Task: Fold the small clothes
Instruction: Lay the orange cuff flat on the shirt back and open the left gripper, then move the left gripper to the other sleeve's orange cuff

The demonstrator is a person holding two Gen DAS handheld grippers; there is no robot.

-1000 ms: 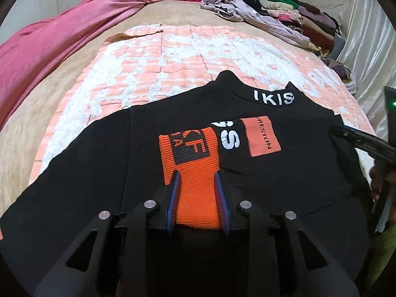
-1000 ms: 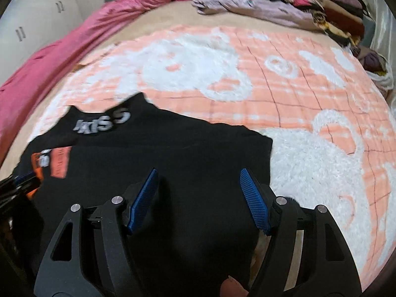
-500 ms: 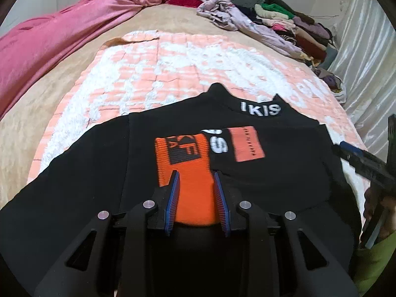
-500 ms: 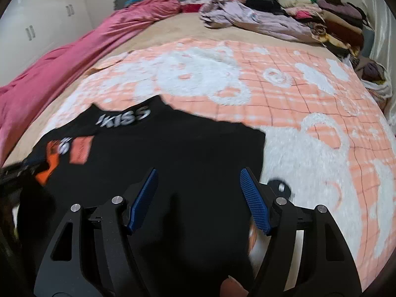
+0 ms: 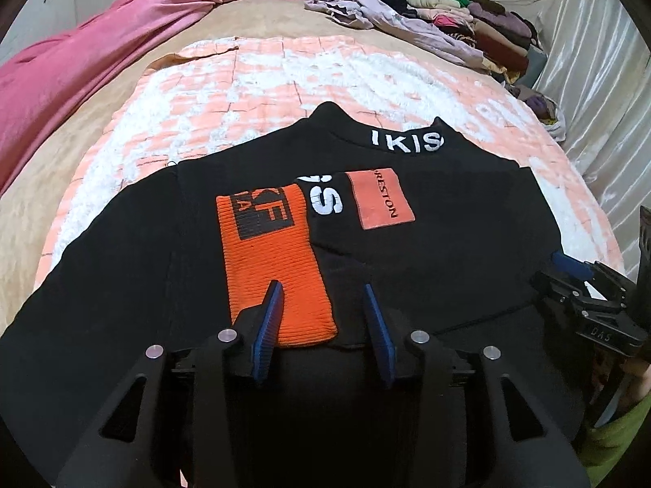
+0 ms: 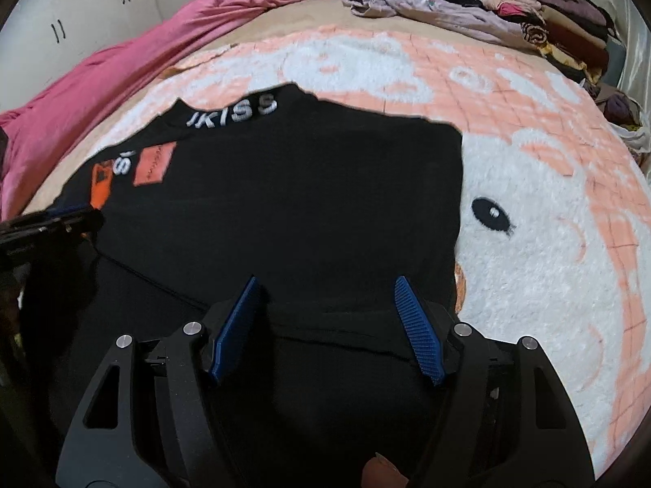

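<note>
A bed carries a peach-and-white blanket, with a pink quilt along one side and a pile of clothes at the far end. The black sweater lies flat on the blanket, its sleeve folded across the chest so the orange cuff sits between the left claw, whose jaws are opening (pads clear of the cuff). The right claw hovers open above the sweater's hem.
</note>
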